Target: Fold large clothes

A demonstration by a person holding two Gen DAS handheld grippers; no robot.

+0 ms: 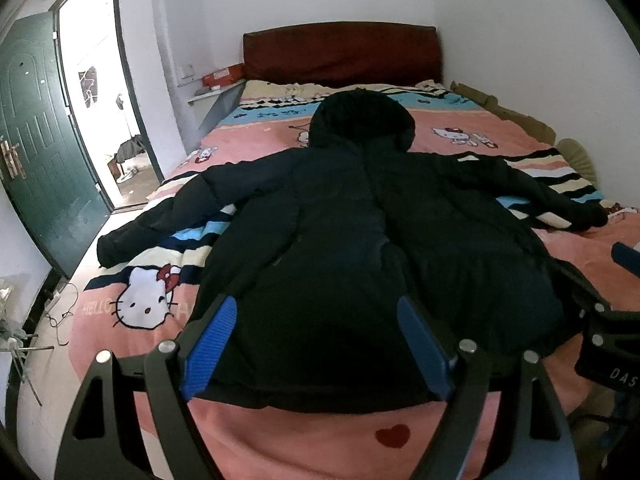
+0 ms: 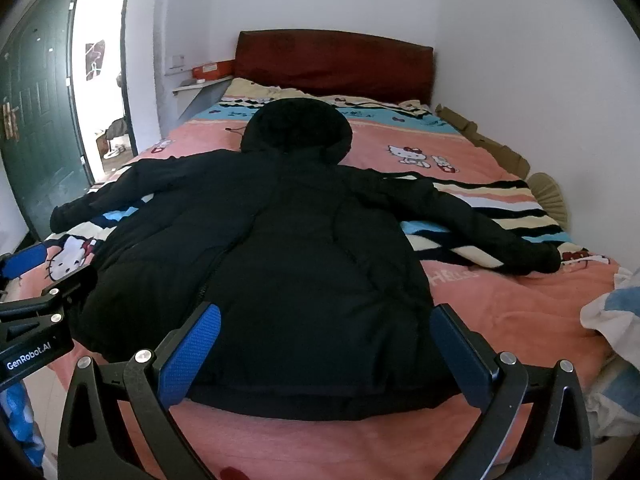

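Black hooded coat [image 1: 360, 208] spreads across most of the bed ahead, sleeves out to both sides. Free pink blanket [image 1: 304, 436] strip just under the left gripper [image 1: 320, 344], below the hem. More bare blanket right of right gripper [image 2: 320, 352]; white-blue cloth pile [image 2: 616, 320] blocks far right edge.

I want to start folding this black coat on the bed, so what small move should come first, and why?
Probably bring the left claw out to the left sleeve and close on its cuff. The coat lies flat on the bedspread with both sleeves spread wide, hood toward the headboard. Both claws stand open over the hem and hold nothing, so folding a sleeve across the body looks like the natural start.
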